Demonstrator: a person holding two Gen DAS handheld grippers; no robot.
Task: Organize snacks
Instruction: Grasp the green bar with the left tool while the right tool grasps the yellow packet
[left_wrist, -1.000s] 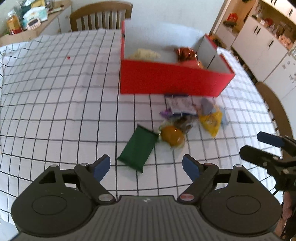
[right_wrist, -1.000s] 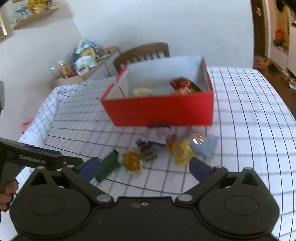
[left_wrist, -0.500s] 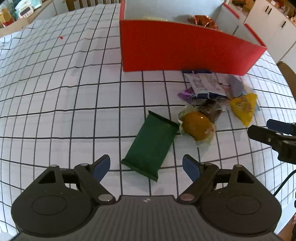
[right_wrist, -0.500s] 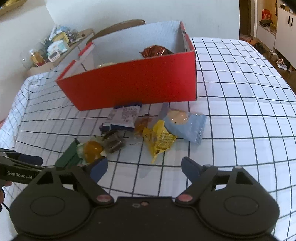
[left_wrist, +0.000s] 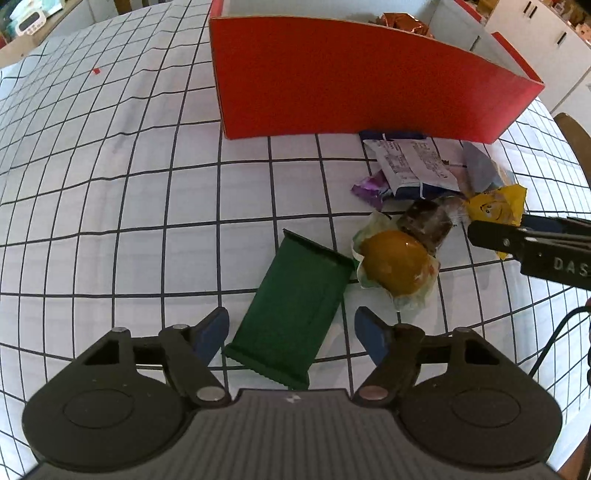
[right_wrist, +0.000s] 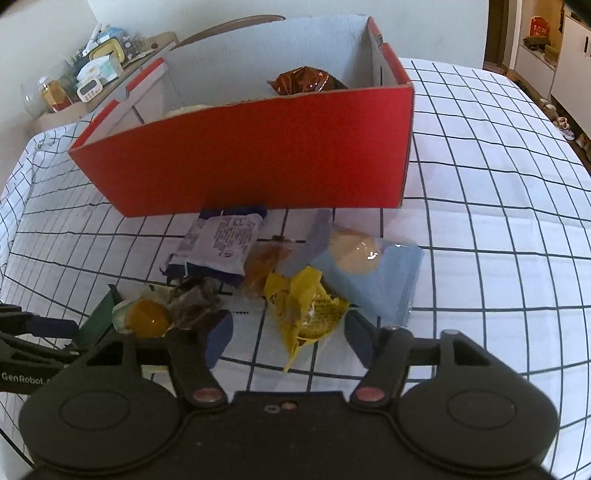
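A red cardboard box (left_wrist: 354, 88) (right_wrist: 258, 155) stands on the checked tablecloth with a brown packet (right_wrist: 304, 81) inside. Loose snacks lie in front of it. My left gripper (left_wrist: 291, 330) is open, its fingers on either side of the near end of a green packet (left_wrist: 295, 306). An orange wrapped cake (left_wrist: 397, 266) lies just right of it. My right gripper (right_wrist: 288, 332) is open around the near end of a yellow packet (right_wrist: 304, 306). A light blue packet (right_wrist: 369, 273) and a white-and-navy packet (right_wrist: 221, 245) lie behind it.
A dark brown wrapped snack (left_wrist: 424, 221) and a purple wrapper (left_wrist: 369, 186) lie in the pile. A sideboard with jars and a timer (right_wrist: 88, 86) stands behind the table. A chair back (right_wrist: 236, 24) shows beyond the box. White cabinets (left_wrist: 546, 37) are at the right.
Both grippers have moved down and forward toward the snacks. The left one now straddles the green packet and the right one straddles the yellow packet. Both stay open.
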